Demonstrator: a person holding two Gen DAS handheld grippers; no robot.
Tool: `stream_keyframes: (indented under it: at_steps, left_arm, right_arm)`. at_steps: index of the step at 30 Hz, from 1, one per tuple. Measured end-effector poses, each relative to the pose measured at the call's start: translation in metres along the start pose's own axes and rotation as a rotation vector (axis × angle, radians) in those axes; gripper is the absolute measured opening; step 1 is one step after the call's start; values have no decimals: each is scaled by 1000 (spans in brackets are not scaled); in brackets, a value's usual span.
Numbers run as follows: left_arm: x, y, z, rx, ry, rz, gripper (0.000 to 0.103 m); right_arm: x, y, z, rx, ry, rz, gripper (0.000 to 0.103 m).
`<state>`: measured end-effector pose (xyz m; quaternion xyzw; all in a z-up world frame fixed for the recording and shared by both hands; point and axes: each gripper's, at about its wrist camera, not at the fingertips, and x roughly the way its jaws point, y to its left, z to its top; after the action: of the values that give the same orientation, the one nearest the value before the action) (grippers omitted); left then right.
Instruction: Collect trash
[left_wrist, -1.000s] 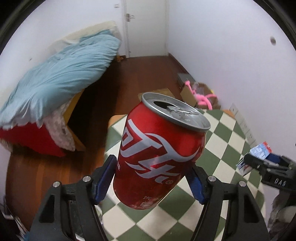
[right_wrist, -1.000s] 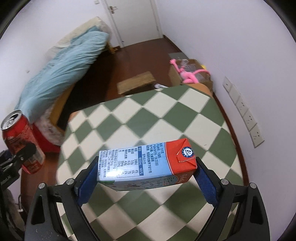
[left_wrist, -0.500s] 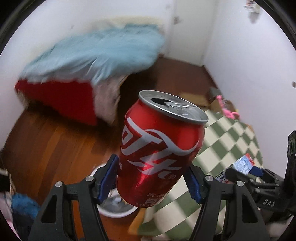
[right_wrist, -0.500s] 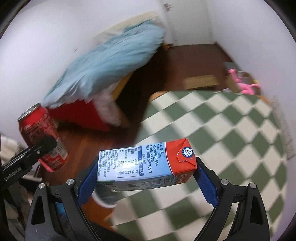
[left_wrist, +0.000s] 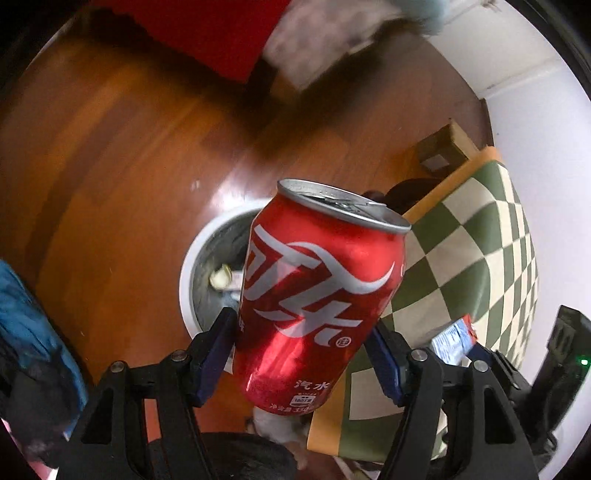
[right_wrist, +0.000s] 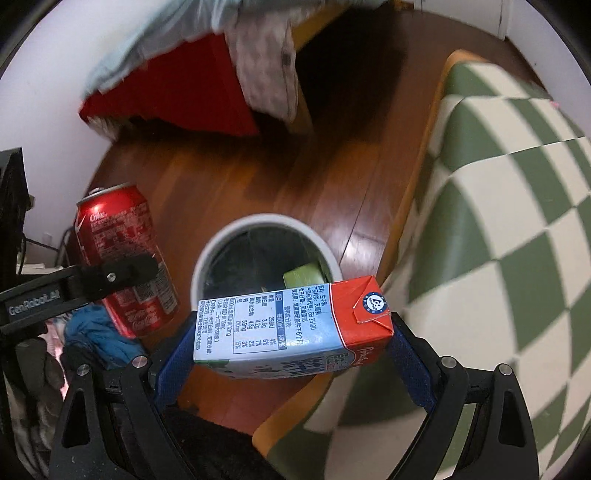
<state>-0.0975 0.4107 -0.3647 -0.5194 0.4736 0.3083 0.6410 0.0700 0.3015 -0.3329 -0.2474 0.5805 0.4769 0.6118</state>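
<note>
Left wrist view: left gripper (left_wrist: 301, 360) jaws clamp can (left_wrist: 317, 295), above bin (left_wrist: 207, 273).
Right gripper (right_wrist: 291, 347): jaws clamp carton (right_wrist: 291, 328), over bin.

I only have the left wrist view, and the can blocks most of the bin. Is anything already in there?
Observer: Yes, a green piece lies inside the bin.
Operator: How is the carton held?
Observer: The right tool grips the carton by its two ends, lying sideways.
Operator: Is it over the bin?
Observer: In the right wrist view it overlaps the bin's near rim, and the can sits left of the bin.
</note>
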Motion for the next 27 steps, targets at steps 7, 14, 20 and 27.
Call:
stream_keyframes:
  at_steps: [7,14,20,27]
  left_arm:
    - [3,17,3,-7,21,-5,100]
    - [-37,16,-19,40,-129,212,100]
    - [-72,6,-72,70,-218,366,100]
    - [-108,-8,-120,75,-280,375,100]
  right_arm:
    - [56,10,21,-29,128,-39,103]
    - [64,19,30,-74,163,-67,103]
    - [26,24,12,-104,131,-114,103]
    - [-33,26,-25,-115,83,-94,103]
